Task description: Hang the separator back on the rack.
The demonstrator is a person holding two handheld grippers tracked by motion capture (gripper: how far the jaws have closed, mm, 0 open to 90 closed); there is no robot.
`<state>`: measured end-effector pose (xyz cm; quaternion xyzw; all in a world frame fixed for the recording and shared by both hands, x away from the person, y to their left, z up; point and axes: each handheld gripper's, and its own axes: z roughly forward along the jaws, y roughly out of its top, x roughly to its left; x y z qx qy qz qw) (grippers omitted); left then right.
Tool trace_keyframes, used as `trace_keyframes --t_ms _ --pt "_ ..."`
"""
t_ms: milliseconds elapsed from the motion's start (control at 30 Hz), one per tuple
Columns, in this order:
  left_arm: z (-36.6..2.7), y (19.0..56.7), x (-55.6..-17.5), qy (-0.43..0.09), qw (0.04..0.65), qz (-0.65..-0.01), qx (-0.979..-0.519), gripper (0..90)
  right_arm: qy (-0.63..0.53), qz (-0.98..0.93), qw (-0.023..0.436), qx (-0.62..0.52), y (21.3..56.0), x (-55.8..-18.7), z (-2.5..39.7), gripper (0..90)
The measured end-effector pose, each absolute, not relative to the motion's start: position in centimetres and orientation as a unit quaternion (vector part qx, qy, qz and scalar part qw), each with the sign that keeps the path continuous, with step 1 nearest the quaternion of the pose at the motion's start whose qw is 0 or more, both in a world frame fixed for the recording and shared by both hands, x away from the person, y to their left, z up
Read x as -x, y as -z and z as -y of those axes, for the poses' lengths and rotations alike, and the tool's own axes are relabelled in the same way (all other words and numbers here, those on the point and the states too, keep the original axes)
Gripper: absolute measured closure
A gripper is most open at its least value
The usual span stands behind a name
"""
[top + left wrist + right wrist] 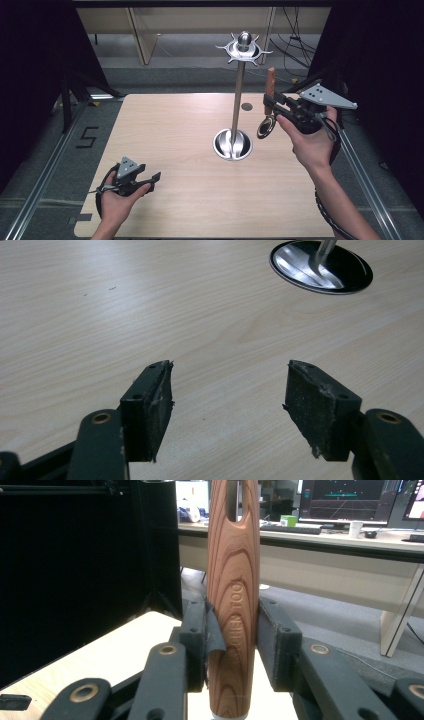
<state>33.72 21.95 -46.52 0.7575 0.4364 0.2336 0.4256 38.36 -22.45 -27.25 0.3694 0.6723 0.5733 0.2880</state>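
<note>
A metal rack stands on the wooden table (170,135), with a round base (232,145), a thin pole (239,95) and a ring of hooks (243,48) on top. My right gripper (270,104) is shut on the wooden handle (270,79) of a kitchen utensil. It holds the utensil upright to the right of the pole, and the round metal head (265,128) hangs below the jaws. In the right gripper view the handle (233,580) is clamped in that gripper (232,640), its hanging slot at the top. My left gripper (152,181) rests open at the front left; in its own view the gripper (230,400) is empty, the base (320,272) beyond it.
A small dark disc (246,106) sits in the tabletop behind the rack. Black curtains (30,75) stand at both sides, and floor rails (45,165) run along the table. A long desk (350,545) with monitors stands beyond the table's far edge.
</note>
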Motion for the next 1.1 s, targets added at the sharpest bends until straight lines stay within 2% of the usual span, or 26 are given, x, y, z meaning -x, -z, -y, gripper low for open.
trace_keyframes --t_ms 1100 --pt "-22.0 46.49 -33.68 -0.235 0.423 -0.437 -0.758 34.8 -0.577 -0.671 0.29 -0.366 26.62 -38.88 21.83 68.3"
